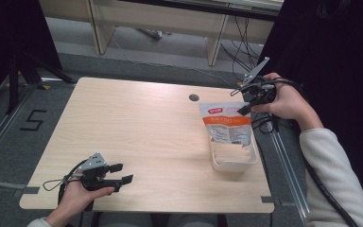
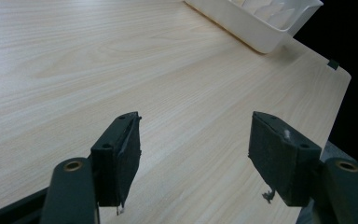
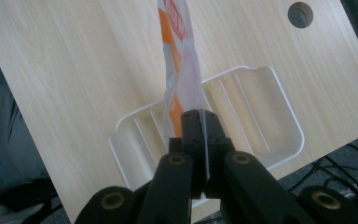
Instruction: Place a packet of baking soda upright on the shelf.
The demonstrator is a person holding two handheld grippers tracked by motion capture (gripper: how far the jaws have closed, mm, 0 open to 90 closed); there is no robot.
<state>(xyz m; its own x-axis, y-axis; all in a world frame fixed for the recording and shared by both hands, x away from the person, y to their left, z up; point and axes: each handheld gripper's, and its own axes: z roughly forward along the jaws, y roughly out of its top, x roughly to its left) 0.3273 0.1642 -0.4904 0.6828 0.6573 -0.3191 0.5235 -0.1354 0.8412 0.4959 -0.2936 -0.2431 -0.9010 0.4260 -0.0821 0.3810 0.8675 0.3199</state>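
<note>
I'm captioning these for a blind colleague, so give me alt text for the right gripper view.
The right gripper, jaws shut, pinches the edge of an orange-and-white packet above a white ribbed tray. The tray sits on a light wooden table with a round cable hole.

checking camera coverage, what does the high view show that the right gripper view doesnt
High view alone: the left gripper, jaws open, low over the table's near left part, the person's hands, and the floor with a 5 marked on it.

Right gripper view alone: the bin's ribbed bottom, seen from above.

Both: the right gripper shut on the orange and white packet, held over the white bin, the wooden table, and its cable hole.
</note>
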